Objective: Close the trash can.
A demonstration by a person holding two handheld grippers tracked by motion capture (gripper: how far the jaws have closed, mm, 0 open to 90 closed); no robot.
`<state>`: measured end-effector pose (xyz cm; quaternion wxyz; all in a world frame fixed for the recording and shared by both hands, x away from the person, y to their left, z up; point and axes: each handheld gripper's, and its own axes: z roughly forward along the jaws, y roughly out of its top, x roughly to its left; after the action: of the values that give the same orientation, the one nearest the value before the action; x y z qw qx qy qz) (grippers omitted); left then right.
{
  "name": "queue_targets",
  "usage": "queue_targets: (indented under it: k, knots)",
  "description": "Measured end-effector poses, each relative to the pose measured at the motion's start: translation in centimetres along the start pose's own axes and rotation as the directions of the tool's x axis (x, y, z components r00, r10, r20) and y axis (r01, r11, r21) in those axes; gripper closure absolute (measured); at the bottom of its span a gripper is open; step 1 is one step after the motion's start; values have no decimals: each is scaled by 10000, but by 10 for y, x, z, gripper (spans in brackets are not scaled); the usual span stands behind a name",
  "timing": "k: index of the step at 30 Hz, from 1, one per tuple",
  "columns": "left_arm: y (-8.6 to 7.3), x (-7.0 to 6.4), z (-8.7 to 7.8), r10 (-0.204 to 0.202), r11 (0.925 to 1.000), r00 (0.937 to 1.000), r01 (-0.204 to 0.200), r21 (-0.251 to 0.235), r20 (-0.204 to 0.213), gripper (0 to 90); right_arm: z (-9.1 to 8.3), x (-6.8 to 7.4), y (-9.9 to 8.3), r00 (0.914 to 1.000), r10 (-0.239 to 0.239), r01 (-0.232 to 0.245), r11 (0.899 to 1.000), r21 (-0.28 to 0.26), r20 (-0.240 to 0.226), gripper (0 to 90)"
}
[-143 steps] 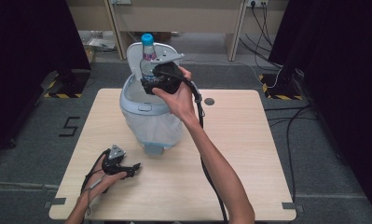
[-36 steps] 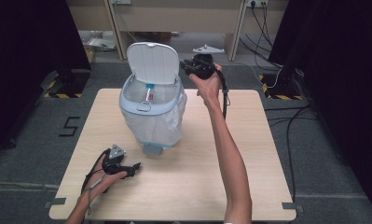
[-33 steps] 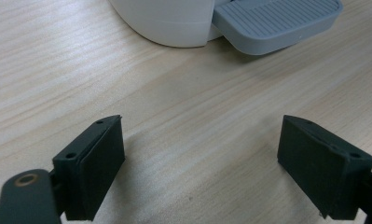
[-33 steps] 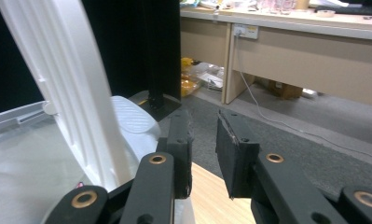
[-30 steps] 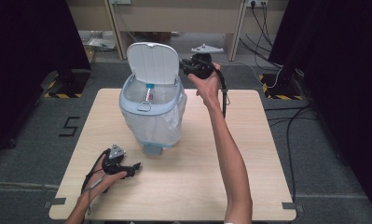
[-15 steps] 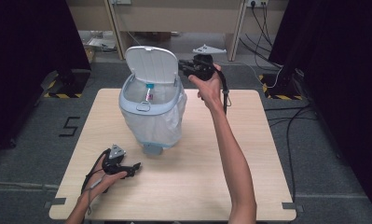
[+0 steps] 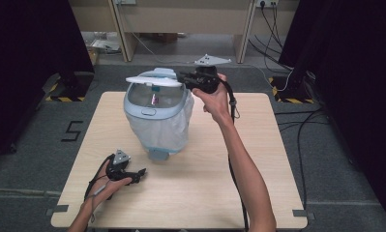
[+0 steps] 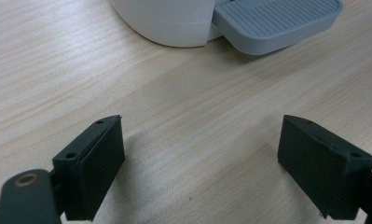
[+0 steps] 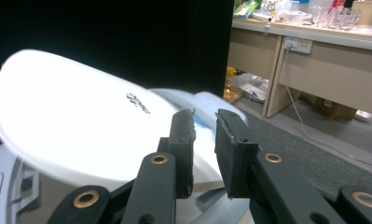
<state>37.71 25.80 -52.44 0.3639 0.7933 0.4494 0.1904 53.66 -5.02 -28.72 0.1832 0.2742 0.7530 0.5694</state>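
Lid (image 7: 154, 80) swung down; one bin (image 7: 156, 116), two claws.

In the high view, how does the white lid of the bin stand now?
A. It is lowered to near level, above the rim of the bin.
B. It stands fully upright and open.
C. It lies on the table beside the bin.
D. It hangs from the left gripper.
A: the lid lies almost flat over the bin, with the right gripper at its edge.
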Motion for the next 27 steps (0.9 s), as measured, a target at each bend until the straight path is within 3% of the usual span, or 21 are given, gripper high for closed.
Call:
queue_targets:
  k: [10, 18, 27]
  knots:
    - [0, 0, 0, -16, 10000, 10000, 16, -19, -5, 136, -4, 24, -8, 9947, -940, 919, 9945, 510, 413, 745]
    - [0, 0, 0, -10, 10000, 10000, 10, -8, 0, 136, -4, 38, -16, 9925, -1210, 1194, 9897, 789, 158, 730]
    - [0, 0, 0, -12, 10000, 10000, 12, -16, -8, 136, 0, 58, -17, 9889, -1483, 1488, 9864, 695, -126, 730]
